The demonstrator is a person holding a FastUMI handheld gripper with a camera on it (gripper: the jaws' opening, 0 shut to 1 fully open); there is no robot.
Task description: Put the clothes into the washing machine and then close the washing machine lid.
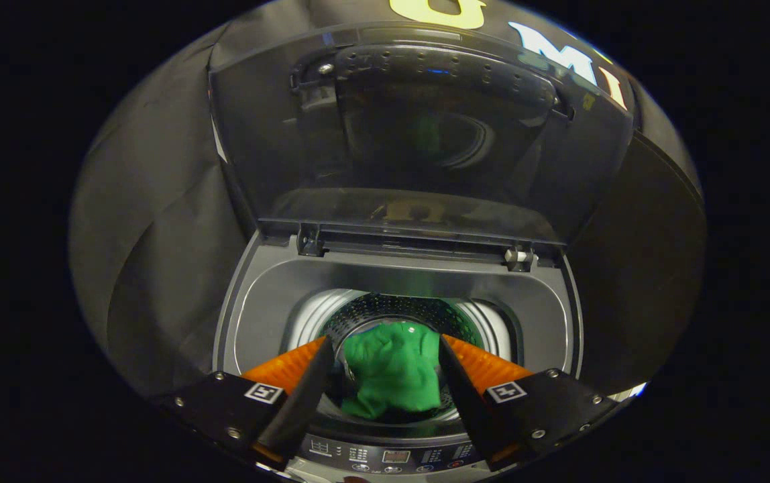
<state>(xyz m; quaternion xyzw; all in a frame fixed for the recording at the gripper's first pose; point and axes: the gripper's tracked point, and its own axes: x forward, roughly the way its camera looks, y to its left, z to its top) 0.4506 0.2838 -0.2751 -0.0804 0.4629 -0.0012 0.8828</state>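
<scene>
The clothes (393,367), a single green bundle as far as we can see, lie down in the drum (398,315) of the washing machine (271,295), seen between the fingers of our tool (385,349) and below them. The tool hangs over the opening with its fingers spread wide and nothing touching either one; it holds nothing. The lid (418,127) stands raised behind the opening, tilted back on its hinges (310,240), so we judge the loading done and the closing still to do.

The risks lie in that closing. The lid is smooth and glossy, so a push from one finger could slide off rather than tip it forward. If we catch it near a hinge instead of its far edge, it may barely move. Once past upright it could drop and slam, or trap a finger between lid and rim if the tool is under it. We cannot tell how deep the cloth sits; a fold riding up near the rim could keep the lid from seating. The control panel (395,457) lies just under the tool, and a low pass could press a button.
</scene>
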